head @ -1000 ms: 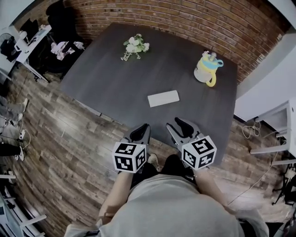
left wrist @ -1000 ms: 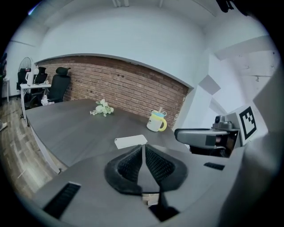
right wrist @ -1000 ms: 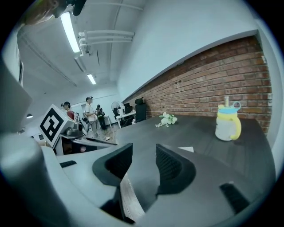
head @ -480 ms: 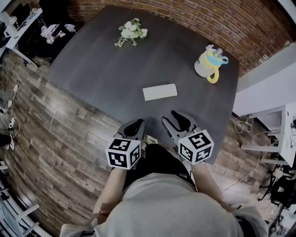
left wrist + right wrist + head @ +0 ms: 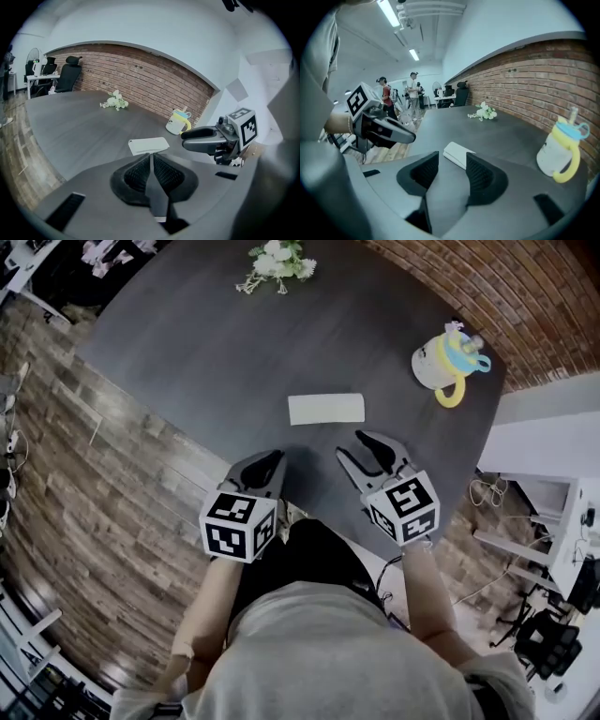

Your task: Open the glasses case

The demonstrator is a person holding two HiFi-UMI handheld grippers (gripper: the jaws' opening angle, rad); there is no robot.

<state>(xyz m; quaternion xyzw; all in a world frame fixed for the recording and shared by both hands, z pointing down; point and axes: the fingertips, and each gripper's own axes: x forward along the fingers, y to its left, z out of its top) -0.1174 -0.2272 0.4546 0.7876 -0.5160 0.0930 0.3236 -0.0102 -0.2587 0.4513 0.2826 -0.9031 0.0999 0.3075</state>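
Observation:
The closed white glasses case (image 5: 325,409) lies flat on the dark table (image 5: 187,343), just beyond both grippers. My left gripper (image 5: 269,461) hovers at the table's near edge, below and left of the case, its jaws shut with nothing in them (image 5: 151,157). My right gripper (image 5: 364,448) sits lower right of the case, pointing at it. Its jaws (image 5: 452,165) stand open and have just been opening further, with nothing between them. In the right gripper view the case (image 5: 458,153) shows just past the gap. No gripper touches the case (image 5: 149,145).
A white cup with a yellow handle and blue lid (image 5: 450,367) stands at the table's right. A small bunch of white flowers (image 5: 278,261) lies at the far side. Wooden floor lies left of the table; people and desks stand far behind (image 5: 412,91).
Both grippers have moved forward over the table's near edge, closer to the case. The right gripper's jaws look wider apart. The case has not moved on the table.

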